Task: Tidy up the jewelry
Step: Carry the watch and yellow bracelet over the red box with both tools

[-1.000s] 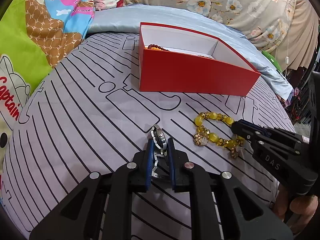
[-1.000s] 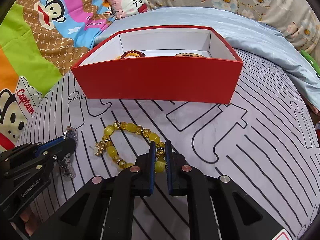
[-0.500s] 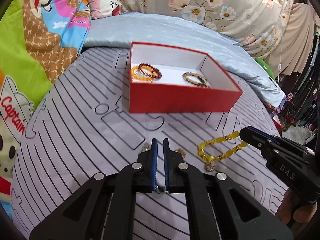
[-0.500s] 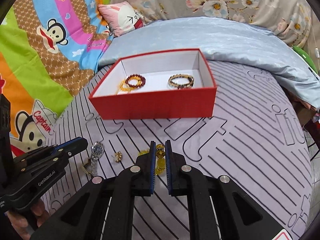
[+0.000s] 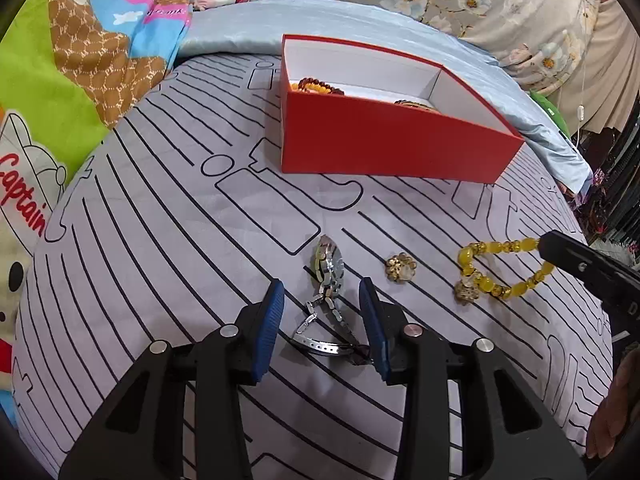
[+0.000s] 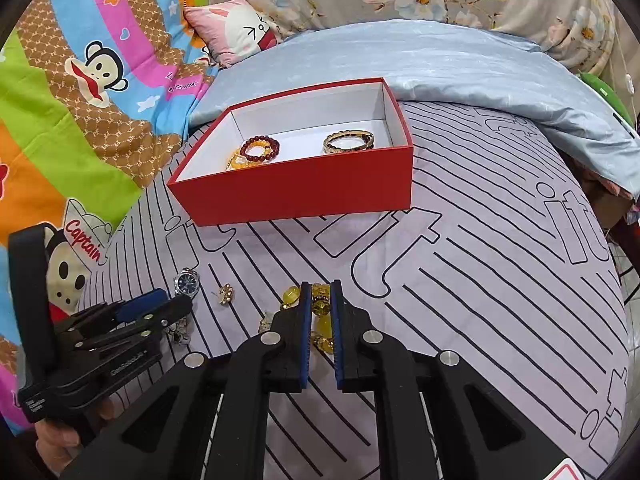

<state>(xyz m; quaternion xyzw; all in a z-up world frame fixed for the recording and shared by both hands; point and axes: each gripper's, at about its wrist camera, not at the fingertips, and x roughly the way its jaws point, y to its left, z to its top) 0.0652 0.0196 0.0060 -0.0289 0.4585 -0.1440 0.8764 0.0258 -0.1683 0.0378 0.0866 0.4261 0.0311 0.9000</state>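
Gaping wide, the left claw (image 5: 322,300) sits low over the bed with its blue pads on either side of a silver watch (image 5: 329,270), neither pad touching it. The watch lies on the striped sheet (image 5: 160,240), face tipped on edge, its metal band trailing back between the fingers. Just right of it rests a small gold flower piece (image 5: 400,267). Further right, the right claw (image 6: 321,294) is clamped on a yellow bead bracelet (image 5: 496,266), whose loop droops from the pads to the sheet with a flower charm at its low end. Beyond both claws stands an open red box (image 6: 304,196) with white inside walls. It holds a dark red bead bracelet (image 6: 262,148) lying over a yellow one on the left and a gold bangle (image 6: 348,142) on the right. A blue quilt (image 6: 440,60) lies behind the box, with a cartoon monkey blanket (image 6: 80,92) to the left.
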